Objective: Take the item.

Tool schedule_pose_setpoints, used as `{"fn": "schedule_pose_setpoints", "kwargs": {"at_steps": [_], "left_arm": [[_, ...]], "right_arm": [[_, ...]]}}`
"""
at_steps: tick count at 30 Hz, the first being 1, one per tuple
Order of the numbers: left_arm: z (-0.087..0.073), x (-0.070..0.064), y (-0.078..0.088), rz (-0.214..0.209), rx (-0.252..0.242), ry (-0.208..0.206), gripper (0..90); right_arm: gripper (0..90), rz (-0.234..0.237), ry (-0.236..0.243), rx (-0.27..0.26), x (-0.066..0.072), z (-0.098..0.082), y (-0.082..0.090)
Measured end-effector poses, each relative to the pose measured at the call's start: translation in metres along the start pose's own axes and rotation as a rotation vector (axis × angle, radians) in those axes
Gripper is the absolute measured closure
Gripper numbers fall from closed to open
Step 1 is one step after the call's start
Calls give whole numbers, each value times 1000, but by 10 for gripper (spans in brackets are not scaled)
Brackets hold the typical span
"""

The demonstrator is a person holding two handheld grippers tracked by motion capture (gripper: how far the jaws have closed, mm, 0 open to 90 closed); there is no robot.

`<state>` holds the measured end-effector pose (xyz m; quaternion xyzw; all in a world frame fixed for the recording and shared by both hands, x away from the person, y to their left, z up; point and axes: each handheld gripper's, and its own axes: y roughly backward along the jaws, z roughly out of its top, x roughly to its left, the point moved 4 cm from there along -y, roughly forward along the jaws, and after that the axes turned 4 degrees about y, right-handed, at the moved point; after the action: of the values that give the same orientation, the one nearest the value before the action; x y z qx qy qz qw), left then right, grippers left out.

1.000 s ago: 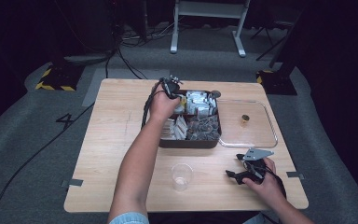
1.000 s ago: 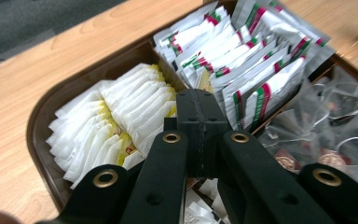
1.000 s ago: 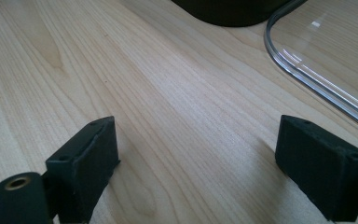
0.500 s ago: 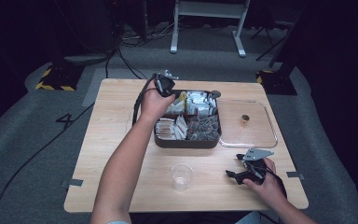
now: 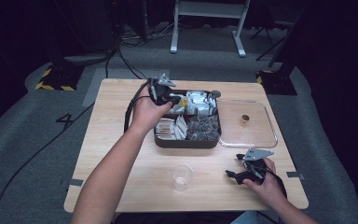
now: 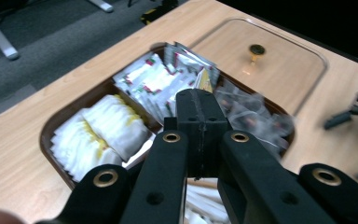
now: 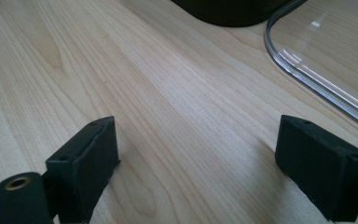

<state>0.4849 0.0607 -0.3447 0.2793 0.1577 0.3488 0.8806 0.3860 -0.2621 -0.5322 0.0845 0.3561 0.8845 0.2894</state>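
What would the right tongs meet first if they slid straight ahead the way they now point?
Probably the clear lid: its rim crosses the line ahead of the open right tongs, with bare table between. The dark tray lies further on, slightly to the side; depth is unclear.

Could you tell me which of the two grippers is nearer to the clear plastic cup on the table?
The right. The right gripper rests on the table just beside the clear plastic cup, jaws open, while the left gripper is farther off, shut, above the dark tray of sachets.
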Motion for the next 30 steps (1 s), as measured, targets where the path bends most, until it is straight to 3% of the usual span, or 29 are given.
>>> {"fn": "schedule_pose_setpoints", "kwargs": {"at_steps": [12, 17, 30], "left_arm": [[-14, -32, 32, -75, -32, -55, 900], [-24, -45, 40, -93, -9, -82, 900], [-57, -69, 53, -135, -34, -76, 900]], "right_arm": [[133, 1, -1, 1, 0, 0, 0], [133, 0, -1, 1, 0, 0, 0], [133, 0, 0, 1, 0, 0, 0]]}}
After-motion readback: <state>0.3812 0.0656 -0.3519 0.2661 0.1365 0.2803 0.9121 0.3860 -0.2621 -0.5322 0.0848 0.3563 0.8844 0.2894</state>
